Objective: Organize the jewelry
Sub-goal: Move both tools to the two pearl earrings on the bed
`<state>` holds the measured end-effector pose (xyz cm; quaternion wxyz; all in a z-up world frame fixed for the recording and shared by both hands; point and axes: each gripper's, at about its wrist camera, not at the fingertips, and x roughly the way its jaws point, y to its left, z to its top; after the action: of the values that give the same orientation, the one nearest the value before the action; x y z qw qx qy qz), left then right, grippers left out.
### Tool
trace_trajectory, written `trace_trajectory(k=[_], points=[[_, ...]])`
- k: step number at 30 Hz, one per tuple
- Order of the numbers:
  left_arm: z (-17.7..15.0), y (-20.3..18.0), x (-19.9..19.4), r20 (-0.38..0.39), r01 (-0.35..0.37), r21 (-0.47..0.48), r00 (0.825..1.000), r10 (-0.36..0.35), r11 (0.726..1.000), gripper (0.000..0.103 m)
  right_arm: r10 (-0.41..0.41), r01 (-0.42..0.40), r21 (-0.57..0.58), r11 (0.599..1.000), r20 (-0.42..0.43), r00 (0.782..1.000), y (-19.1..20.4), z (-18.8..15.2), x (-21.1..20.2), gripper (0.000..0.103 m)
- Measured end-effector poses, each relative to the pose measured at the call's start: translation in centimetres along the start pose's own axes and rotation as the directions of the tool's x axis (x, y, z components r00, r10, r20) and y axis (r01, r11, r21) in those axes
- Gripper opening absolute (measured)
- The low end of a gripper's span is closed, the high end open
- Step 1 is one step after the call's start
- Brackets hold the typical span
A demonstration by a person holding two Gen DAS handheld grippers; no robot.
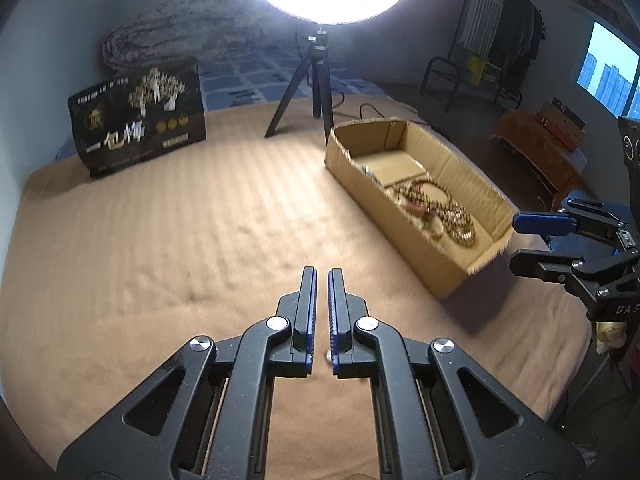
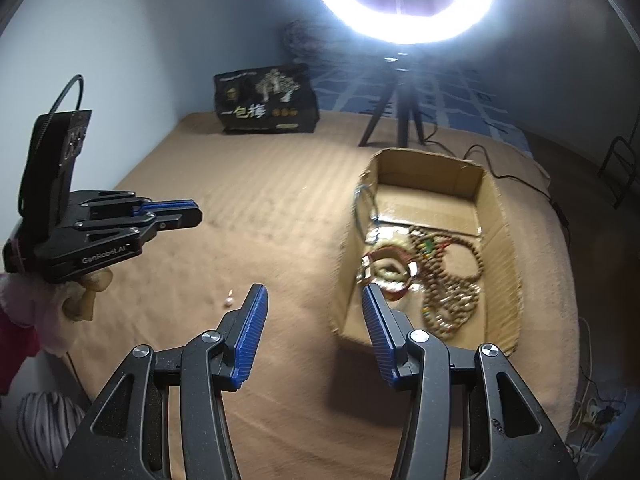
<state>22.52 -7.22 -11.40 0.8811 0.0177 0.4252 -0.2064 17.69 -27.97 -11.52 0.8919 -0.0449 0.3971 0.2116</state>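
Observation:
An open cardboard box (image 1: pixel 440 268) (image 2: pixel 502 248) lies on the tan blanket and holds bead necklaces (image 1: pixel 440 212) (image 2: pixel 452 280) and a red-brown bracelet (image 2: pixel 390 270). A small pale bead or earring (image 2: pixel 228 300) lies on the blanket left of the box; it shows low between my left fingers (image 1: pixel 329 356). My left gripper (image 1: pixel 322 276) is shut and empty, held above the blanket; it also shows in the right wrist view (image 2: pixel 192 210). My right gripper (image 2: pixel 314 296) is open and empty near the box's front left corner; it also shows in the left wrist view (image 1: pixel 516 244).
A ring light on a black tripod (image 1: pixel 316 84) (image 2: pixel 396 116) stands behind the box, its cable (image 2: pixel 492 168) trailing right. A black printed bag (image 1: pixel 140 116) (image 2: pixel 268 100) stands at the back left. The blanket's edge drops off at the right (image 2: pixel 568 320).

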Motion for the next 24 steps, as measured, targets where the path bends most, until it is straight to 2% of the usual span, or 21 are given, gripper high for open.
trace_trajectory(k=[15,16,19,24], points=[[-5.2,0.2,2.8,-0.107,0.064,-0.020,0.992,-0.066,0.998,0.004,0.053,-0.057,-0.050,0.997,-0.080,0.995,3.8,-3.7,4.0,0.048],[-5.4,0.2,3.0,-0.110,0.065,-0.020,0.992,-0.067,0.998,0.007,0.057,-0.062,-0.048,0.997,-0.086,0.995,3.9,-3.9,4.4,0.048],[-5.7,0.4,3.2,-0.104,0.078,-0.031,0.991,-0.081,0.997,0.034,0.068,-0.073,-0.047,0.996,-0.106,0.992,4.3,-4.2,5.3,0.048],[-5.9,0.5,3.6,-0.100,0.073,-0.026,0.992,-0.075,0.997,0.034,0.074,-0.080,-0.050,0.996,-0.113,0.991,4.9,-4.4,6.2,0.048]])
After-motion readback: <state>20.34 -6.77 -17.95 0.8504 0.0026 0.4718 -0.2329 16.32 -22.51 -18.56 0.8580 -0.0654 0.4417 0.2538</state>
